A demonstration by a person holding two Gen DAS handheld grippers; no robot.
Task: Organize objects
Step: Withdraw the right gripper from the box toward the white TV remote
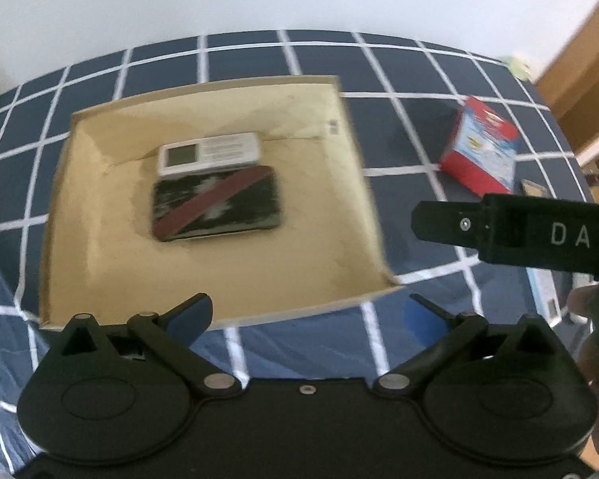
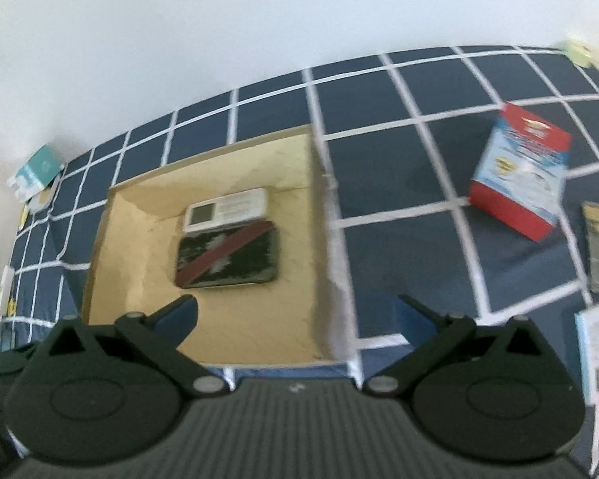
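Your left gripper [image 1: 311, 311]: fingers [image 1: 189, 313] spread wide, holding nothing, hovering over the near wall of the box [image 1: 363, 183].
Your right gripper [image 2: 295, 319]: fingers [image 2: 177, 315] likewise wide and empty, straddling the box's near right corner.
Box: open, tan, on a checked blue bed cover [image 2: 399, 151]. Inside lie a white device [image 1: 208, 154] and, touching it, a black case [image 1: 215, 203] with a red stripe.
Red carton [image 2: 519, 171]: on the cover, well right of the box.
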